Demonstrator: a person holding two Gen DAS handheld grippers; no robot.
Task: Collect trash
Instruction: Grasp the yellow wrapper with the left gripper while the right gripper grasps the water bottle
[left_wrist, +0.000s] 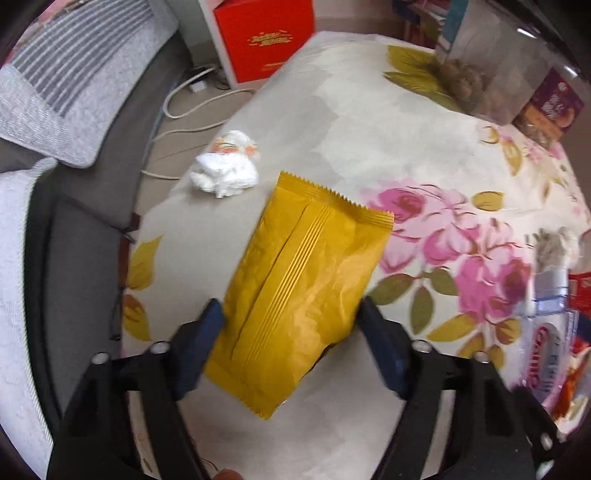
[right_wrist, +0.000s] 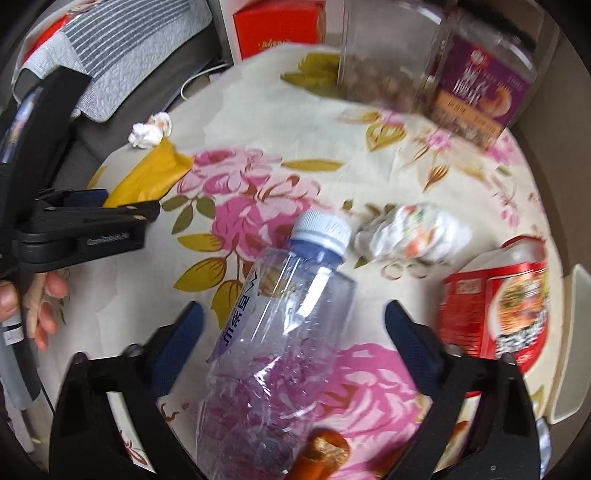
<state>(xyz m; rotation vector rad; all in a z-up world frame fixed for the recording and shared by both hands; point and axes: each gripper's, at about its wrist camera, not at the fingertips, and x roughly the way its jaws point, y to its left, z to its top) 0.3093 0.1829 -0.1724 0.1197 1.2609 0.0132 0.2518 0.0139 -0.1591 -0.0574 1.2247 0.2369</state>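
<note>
Trash everywhere on the floral-cloth surface (left_wrist: 369, 122), and you've got both claws pointed steeply down over it. Your left claw (left_wrist: 291, 314) straddles the flat mustard-yellow foil snack packet (left_wrist: 306, 280); its blue pads sit right at the packet's two long edges, and whether they are pressing or only brushing the foil, I cannot tell. The packet lies flat on the cloth, near the surface's edge. Just beyond its serrated far end sits a crumpled white tissue wad with orange print (left_wrist: 225, 171), apart from the packet.

Over on the other side, your right claw (right_wrist: 293, 325) is released and spread around the clear, empty plastic water bottle with the white cap (right_wrist: 288, 332). The bottle lies on its side on the pink printed roses, cap pointing away from you, and there is a visible gap between each blue pad and the bottle wall. Just past the cap, a second crumpled printed paper wad (right_wrist: 413, 232) rests on the cloth. To its right stands a red instant-noodle cup (right_wrist: 498, 299), and at the far edge a clear plastic jar with a purple label (right_wrist: 436, 70). A brownish-orange wrapped object (right_wrist: 321, 454) shows against the bottle's near end, low in the right wrist view. Your hand (right_wrist: 44, 306) shows at that view's left, behind the left claw.
</note>
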